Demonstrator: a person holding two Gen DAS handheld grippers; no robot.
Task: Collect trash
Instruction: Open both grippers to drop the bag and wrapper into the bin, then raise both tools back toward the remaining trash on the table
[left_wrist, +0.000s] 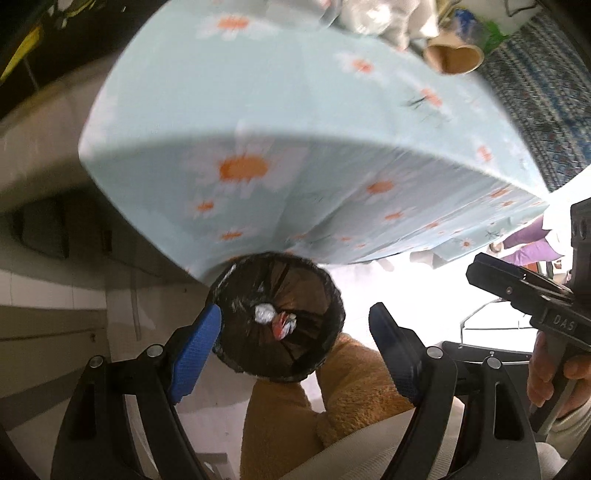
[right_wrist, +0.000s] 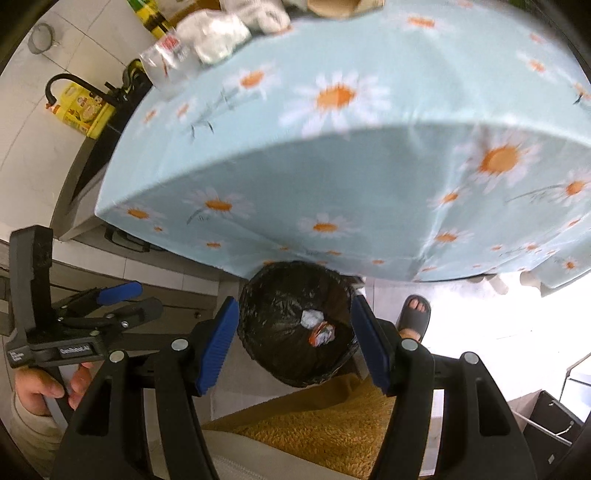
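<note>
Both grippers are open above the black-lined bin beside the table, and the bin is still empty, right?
Not empty. The right wrist view shows a crumpled white scrap and a red-and-white wrapper inside the bin. Both the left gripper and right gripper are open above it.

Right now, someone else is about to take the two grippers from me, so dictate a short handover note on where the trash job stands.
Left gripper: open, empty, above the bin.
Right gripper: open, empty, also above the bin.
Trash bin: on the floor at the table's near edge, black liner, with a crumpled clear wrapper and a red-and-white wrapper at the bottom.
Done: those two pieces are binned.
Left: on the far side of the daisy tablecloth, a clear plastic bottle, crumpled white plastic and a cardboard tube remain.
</note>
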